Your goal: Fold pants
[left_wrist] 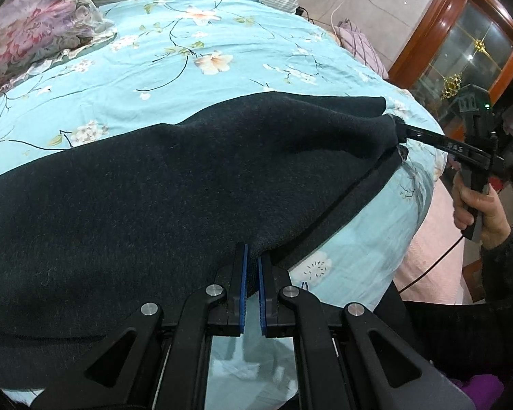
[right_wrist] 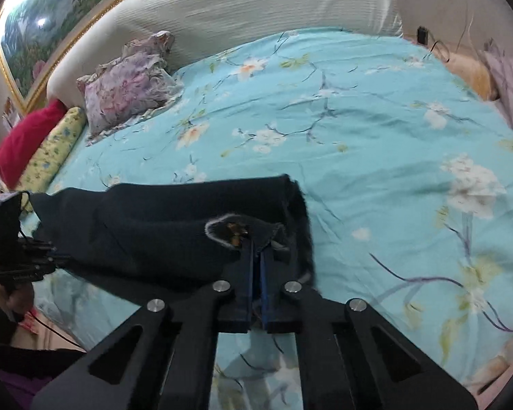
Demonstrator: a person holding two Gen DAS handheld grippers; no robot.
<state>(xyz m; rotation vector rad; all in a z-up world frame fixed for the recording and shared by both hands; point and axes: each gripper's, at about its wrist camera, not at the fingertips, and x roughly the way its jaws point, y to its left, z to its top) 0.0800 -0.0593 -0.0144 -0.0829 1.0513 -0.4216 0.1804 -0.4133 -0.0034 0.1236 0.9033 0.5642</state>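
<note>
The dark navy pants (left_wrist: 160, 188) lie across the near part of a bed with a light blue floral sheet (left_wrist: 174, 54). My left gripper (left_wrist: 251, 256) is shut on the near edge of the pants. My right gripper (right_wrist: 256, 249) is shut on the other end of the pants (right_wrist: 174, 218), by a turned-out bit with grey lining. In the left wrist view the right gripper (left_wrist: 398, 133) pinches the far right corner and holds it slightly lifted. In the right wrist view the left gripper (right_wrist: 56, 256) holds the far left end. The cloth hangs between them.
A floral pillow (right_wrist: 126, 92) lies at the head of the bed by the padded headboard (right_wrist: 249, 3). A red cushion (right_wrist: 24, 136) and a yellow one (right_wrist: 51, 147) lie at the left side. A wooden cabinet (left_wrist: 461, 44) stands beyond the bed. A pink cover (left_wrist: 427, 256) hangs at the edge.
</note>
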